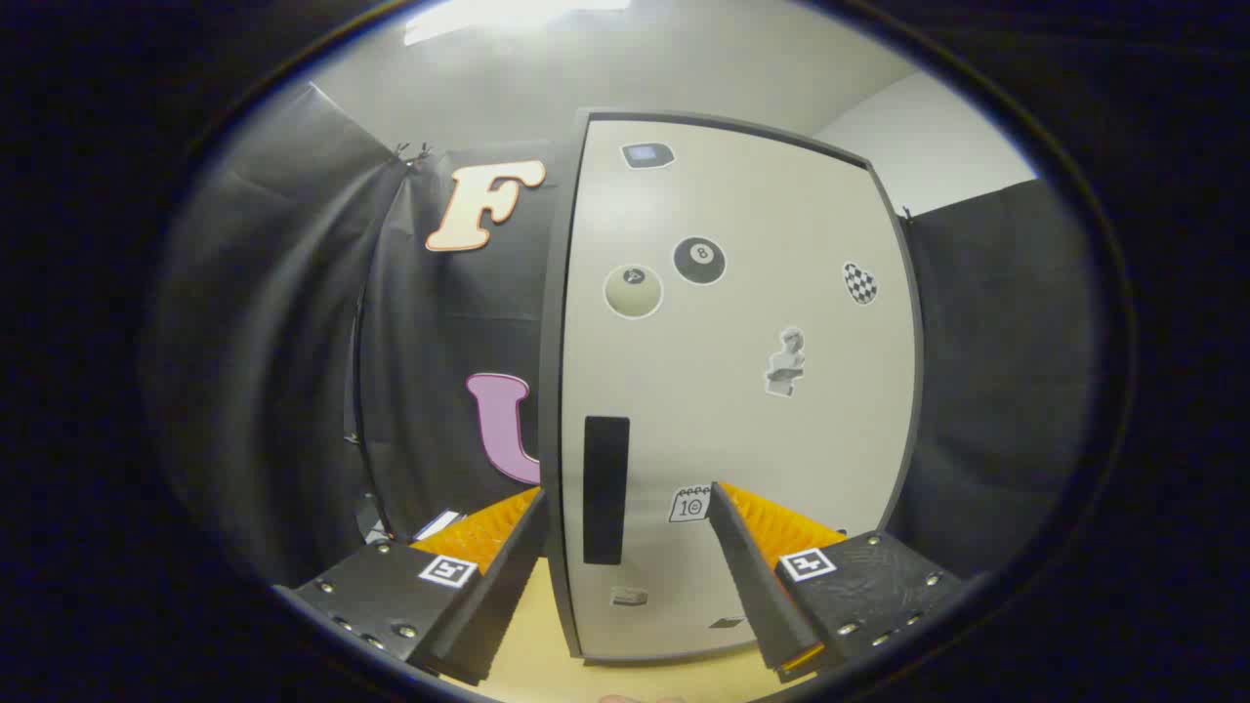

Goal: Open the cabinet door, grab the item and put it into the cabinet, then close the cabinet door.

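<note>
Cabinet door (pixel 732 391) pale, dark-framed, stickered, shut, with a black handle (pixel 605 490) by its left edge; gripper (pixel 625 532) fingers apart, holding nothing

The cabinet door (pixel 732 391) stands shut just ahead of my gripper (pixel 625 547). My spread fingers straddle its handle (pixel 605 488), which sits low near the door's left edge. The tabletop (pixel 532 635) lies beneath.

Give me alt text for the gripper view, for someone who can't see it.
A closed pale cabinet door, dotted with stickers, stands just ahead of the open gripper, whose two fingers frame the door's dark vertical handle. The cabinet rests on a light wooden surface with black cloth behind.
</note>
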Motion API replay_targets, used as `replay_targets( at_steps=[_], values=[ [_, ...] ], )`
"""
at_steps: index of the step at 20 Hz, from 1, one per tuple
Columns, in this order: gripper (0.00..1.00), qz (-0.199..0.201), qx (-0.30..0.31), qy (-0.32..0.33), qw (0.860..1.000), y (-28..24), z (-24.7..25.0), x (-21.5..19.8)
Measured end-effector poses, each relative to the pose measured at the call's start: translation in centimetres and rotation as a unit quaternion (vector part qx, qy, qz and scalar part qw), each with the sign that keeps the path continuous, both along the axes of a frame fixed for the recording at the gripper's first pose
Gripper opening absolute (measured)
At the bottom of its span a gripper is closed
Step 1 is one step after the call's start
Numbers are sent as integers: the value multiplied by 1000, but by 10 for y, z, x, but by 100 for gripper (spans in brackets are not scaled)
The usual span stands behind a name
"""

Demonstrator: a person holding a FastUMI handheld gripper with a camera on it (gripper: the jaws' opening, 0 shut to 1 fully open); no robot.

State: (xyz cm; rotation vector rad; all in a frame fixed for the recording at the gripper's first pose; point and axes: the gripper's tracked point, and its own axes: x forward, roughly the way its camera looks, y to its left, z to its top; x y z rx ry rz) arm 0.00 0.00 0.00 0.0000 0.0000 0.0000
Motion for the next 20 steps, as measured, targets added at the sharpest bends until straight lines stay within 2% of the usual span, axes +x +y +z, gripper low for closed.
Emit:
replay_targets(
  at_steps=[13, 17, 18, 20],
  values=[
    [97, 10, 5, 9, 1000, 19, -10, 34],
    [97, -2, 9, 9, 1000, 16, -12, 46],
    [89, -4, 12, 8, 1000, 15, -10, 50],
    [86, 0, 17, 9, 1000, 16, -11, 54]
  ],
)
